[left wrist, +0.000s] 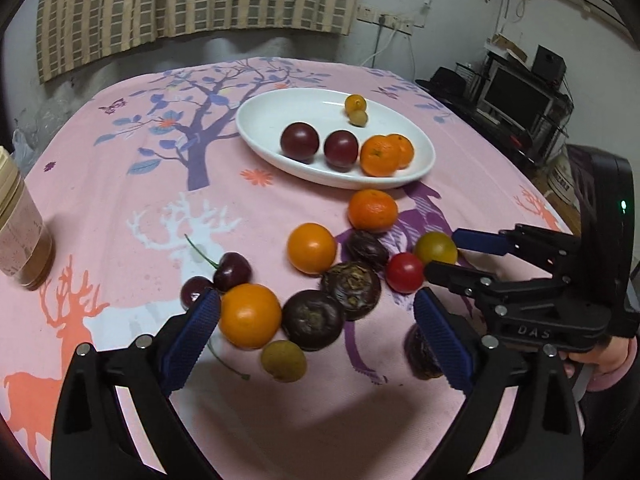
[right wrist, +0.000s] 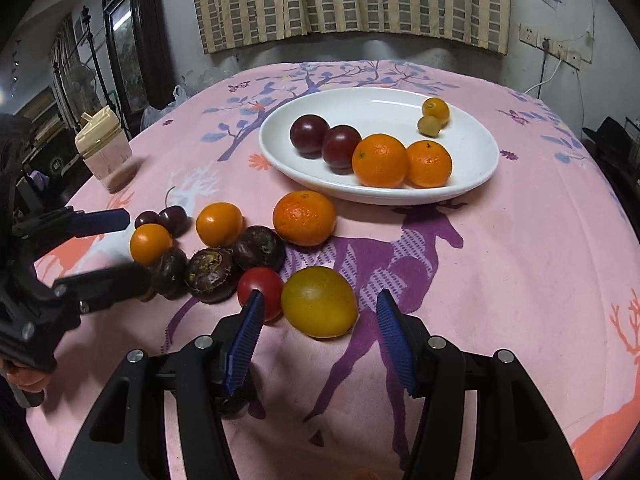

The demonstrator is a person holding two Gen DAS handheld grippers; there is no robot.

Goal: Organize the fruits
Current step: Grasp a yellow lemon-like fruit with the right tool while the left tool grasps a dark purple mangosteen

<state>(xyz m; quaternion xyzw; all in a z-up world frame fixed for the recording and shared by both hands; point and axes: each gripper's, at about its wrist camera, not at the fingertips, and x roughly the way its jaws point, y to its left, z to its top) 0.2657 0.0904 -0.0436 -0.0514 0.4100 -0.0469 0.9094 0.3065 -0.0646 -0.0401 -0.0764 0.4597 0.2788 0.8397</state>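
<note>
A white oval plate (left wrist: 300, 108) (right wrist: 360, 108) holds two dark plums, two mandarins and two small yellow fruits. Loose on the pink cloth lie a mandarin (left wrist: 373, 210), two orange fruits, cherries (left wrist: 238, 278), dark water chestnuts (left wrist: 351, 290), a red tomato (right wrist: 260, 286) and a longan (left wrist: 284, 361). My left gripper (left wrist: 316, 304) (right wrist: 138, 246) stands wide open over an orange fruit (left wrist: 250, 316) and the chestnuts, holding nothing. My right gripper (right wrist: 320, 300) (left wrist: 442, 254) is open around a yellow-green fruit (right wrist: 319, 302) (left wrist: 435, 248), with a gap on each side.
A jar with a cream lid (left wrist: 20, 232) (right wrist: 104, 148) stands at the table's left edge. A hand (left wrist: 600, 360) holds the right gripper's handle. Curtains hang behind the table, and a screen on a stand (left wrist: 516, 96) sits off to the right.
</note>
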